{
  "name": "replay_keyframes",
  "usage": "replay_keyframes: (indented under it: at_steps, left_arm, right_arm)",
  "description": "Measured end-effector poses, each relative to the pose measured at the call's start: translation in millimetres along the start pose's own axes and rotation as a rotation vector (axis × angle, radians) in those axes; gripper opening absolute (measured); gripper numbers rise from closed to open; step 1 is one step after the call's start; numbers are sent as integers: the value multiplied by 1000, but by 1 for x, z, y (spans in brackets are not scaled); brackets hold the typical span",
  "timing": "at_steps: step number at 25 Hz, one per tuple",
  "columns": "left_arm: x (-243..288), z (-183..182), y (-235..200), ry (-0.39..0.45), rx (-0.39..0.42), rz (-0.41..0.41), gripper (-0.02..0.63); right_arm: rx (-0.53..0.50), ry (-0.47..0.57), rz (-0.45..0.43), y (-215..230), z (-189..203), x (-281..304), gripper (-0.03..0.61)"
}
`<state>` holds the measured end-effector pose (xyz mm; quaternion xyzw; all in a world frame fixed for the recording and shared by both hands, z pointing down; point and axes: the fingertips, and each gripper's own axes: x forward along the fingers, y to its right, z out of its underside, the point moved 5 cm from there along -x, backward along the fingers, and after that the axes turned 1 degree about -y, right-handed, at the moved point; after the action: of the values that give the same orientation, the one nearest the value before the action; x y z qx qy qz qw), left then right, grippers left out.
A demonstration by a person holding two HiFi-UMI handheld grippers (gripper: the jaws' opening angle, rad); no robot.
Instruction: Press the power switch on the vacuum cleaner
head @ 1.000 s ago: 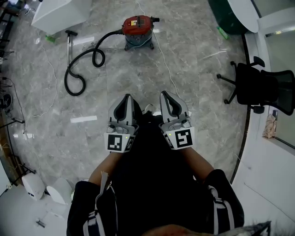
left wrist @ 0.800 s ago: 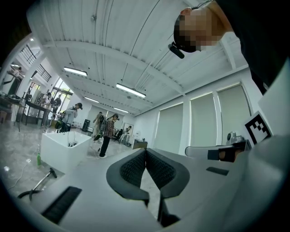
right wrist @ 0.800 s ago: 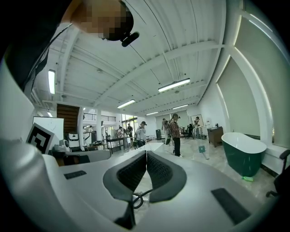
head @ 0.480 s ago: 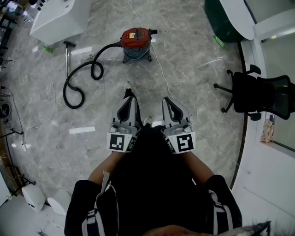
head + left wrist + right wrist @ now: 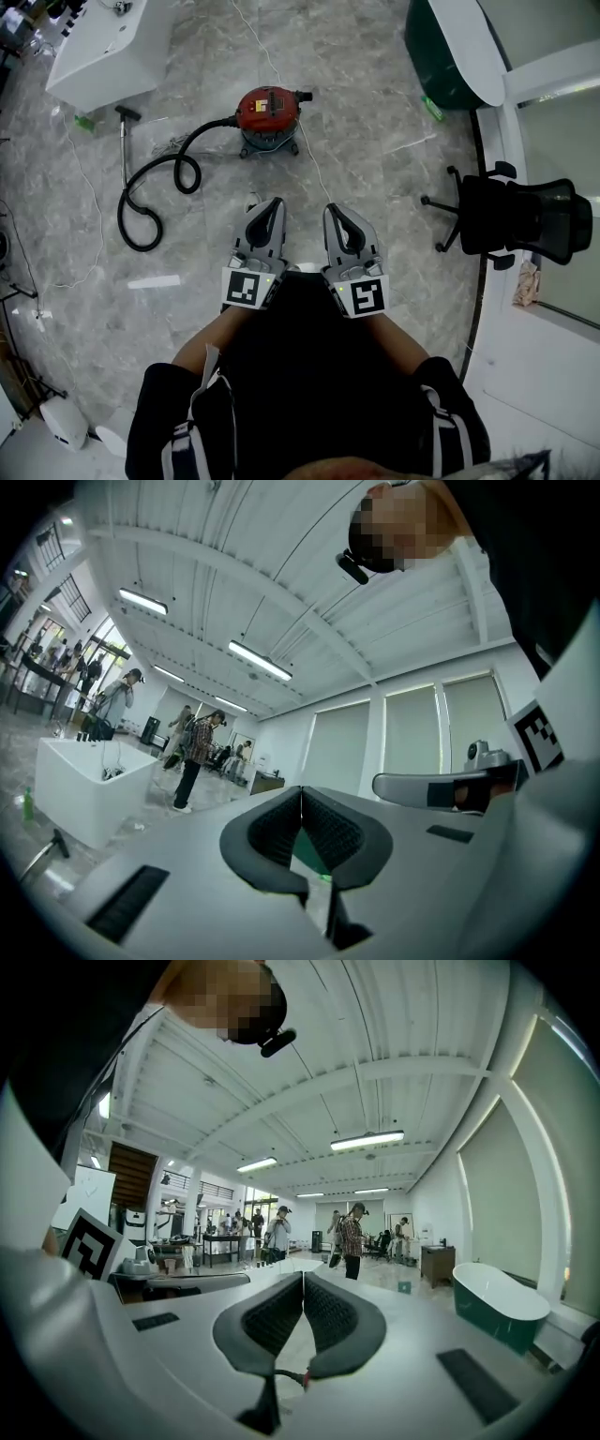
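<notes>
A red canister vacuum cleaner [image 5: 267, 111] with a steel base stands on the grey marble floor, ahead of me in the head view. Its black hose [image 5: 155, 195] loops to the left and ends in a metal wand [image 5: 123, 141]. My left gripper [image 5: 274, 205] and right gripper [image 5: 332, 212] are held side by side in front of my body, well short of the vacuum. Both are shut with nothing between the jaws. In the left gripper view the left gripper [image 5: 301, 792] points up into the room, tips together. The right gripper [image 5: 304, 1278] looks the same in its own view.
A white cable [image 5: 309, 155] runs across the floor from the vacuum towards me. A black office chair [image 5: 511, 218] stands at the right, a dark green tub [image 5: 448, 52] at the upper right, a white tub [image 5: 105, 52] at the upper left. Several people stand far off.
The vacuum cleaner sits lower and nearer in the head view than a second ago, as I have stepped towards it. Both grippers stay shut, side by side.
</notes>
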<state>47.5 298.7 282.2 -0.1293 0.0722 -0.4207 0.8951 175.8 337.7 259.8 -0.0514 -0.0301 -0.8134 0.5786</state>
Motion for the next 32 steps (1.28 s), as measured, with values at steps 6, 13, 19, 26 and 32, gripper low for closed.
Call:
replay_keyframes:
  at_steps: [6,13,19,26,32]
  left_arm:
    - [42,-14,-47,-3,1,-23,18]
    - [78,-34,-91,-33,20,-13,18]
    - [100,-56,-133,0,3,-30,18]
    - [116,-65,-184,1,-10,-51,18]
    - [130,-63,-208,-15,-12,-56,18]
  right_arm:
    - [-16,22,-39,11,-9,70,19]
    - [58,-26,-48,15,-17,136,20]
    - [52,-34,-25,20,-26,182,19]
    - [54,-36,-47,11,-34,237,18]
    - [81,-26,-59,5,-38,270,19]
